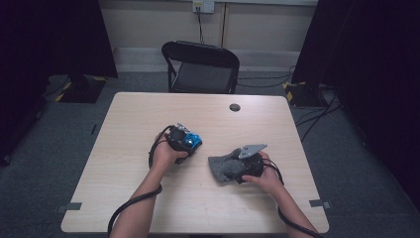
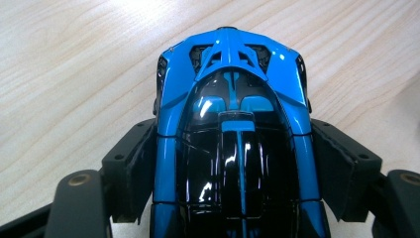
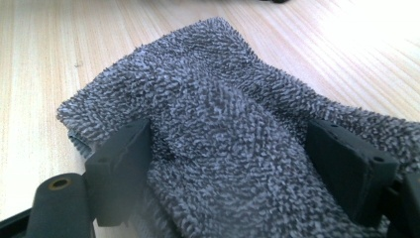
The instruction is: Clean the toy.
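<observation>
Left gripper view: blue toy car (image 2: 233,134) pinched at both flanks between the pads of the left gripper (image 2: 233,173), low over the table (image 2: 74,59). Right of the car, grey cloth (image 3: 223,139) bunched and clamped in the right gripper (image 3: 237,168). Likely step: car held ready for wiping. Next: bring cloth onto the bodywork without loosening either grip. Wheels, underside and rear of the car cut off; contact with the tabletop impossible to tell.
</observation>
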{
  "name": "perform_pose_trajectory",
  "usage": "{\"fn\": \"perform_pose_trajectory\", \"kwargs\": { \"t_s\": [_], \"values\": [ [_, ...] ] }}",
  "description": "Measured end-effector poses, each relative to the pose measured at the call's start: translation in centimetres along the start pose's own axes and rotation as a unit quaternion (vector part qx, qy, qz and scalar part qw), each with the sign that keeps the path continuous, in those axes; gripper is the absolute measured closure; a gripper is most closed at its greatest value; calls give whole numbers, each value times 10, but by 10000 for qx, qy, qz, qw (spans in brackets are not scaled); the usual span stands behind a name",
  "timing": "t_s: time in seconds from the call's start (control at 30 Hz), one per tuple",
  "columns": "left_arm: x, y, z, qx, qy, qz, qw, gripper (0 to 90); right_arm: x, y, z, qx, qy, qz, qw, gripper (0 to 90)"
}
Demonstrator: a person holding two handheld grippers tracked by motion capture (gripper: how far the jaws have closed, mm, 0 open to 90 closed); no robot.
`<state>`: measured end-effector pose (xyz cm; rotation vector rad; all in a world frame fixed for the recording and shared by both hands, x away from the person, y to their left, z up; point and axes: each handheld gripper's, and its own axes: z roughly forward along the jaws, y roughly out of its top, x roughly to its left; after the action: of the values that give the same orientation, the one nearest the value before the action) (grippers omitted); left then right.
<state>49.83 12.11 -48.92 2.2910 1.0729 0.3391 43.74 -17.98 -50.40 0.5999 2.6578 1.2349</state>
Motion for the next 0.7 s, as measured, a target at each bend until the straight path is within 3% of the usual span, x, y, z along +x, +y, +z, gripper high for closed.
{"fn": "perform_pose_trajectory", "kwargs": {
  "t_s": [0.33, 0.53, 0.7],
  "values": [
    [-2, 3, -1, 125, 7, -128, 9998, 260, 0, 0, 0, -2, 1, 6, 10000, 191],
    [0, 2, -2, 176, -34, -32, 9998, 256, 0, 0, 0, 0, -8, 7, 10000, 191],
    [-1, -2, -2, 177, -56, -7, 9998, 197, 0, 0, 0, 1, -10, 13, 10000, 191]
  ]
}}
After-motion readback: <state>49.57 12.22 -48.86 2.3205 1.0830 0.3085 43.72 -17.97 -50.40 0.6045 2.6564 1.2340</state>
